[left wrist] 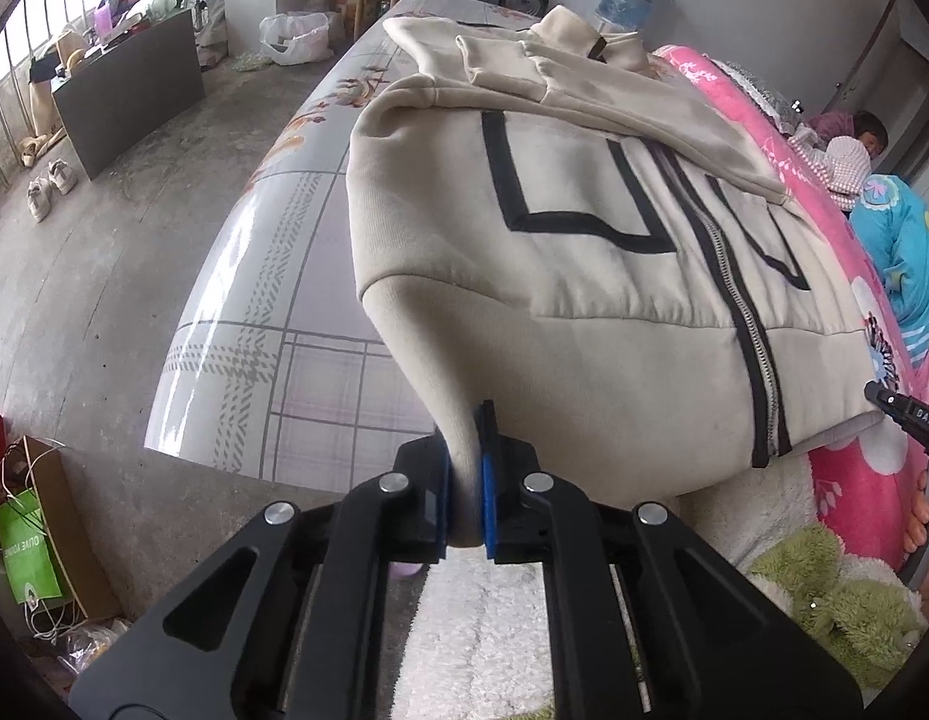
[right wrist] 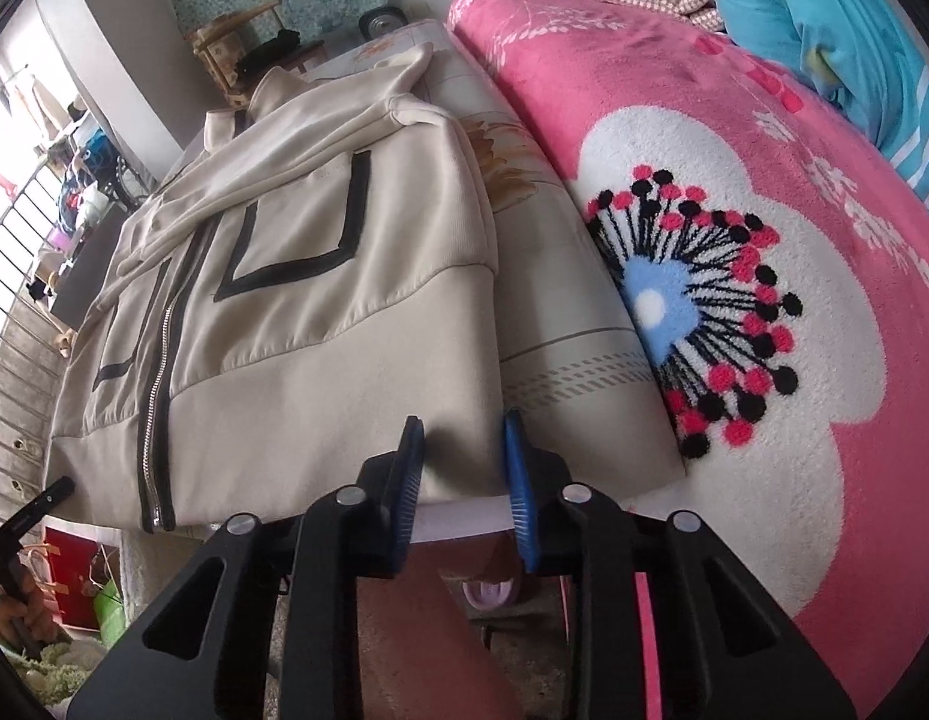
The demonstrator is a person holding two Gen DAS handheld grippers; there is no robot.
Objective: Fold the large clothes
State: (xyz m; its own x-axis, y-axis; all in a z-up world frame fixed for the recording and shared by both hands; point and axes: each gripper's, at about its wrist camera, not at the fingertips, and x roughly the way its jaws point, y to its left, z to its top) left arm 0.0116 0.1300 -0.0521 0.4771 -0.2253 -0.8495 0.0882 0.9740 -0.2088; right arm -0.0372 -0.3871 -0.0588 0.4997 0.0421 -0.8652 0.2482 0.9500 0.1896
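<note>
We see the bed (left wrist: 236, 360) filling the middle of the left view, its plaid sheet bare toward the left edge of the frame. A pink blanket (right wrist: 734, 192) with a big flower covers the right half of the right view. The jacket (left wrist: 554, 228), cream with black trim and a zip, lies flat across the centre of both views, sleeves folded over its chest. At lower centre of the left view, our left gripper (left wrist: 464, 498) is clamped on the jacket's hem corner. At lower centre of the right view, our right gripper (right wrist: 464, 480) stands with jaws apart at the hem edge, holding nothing.
</note>
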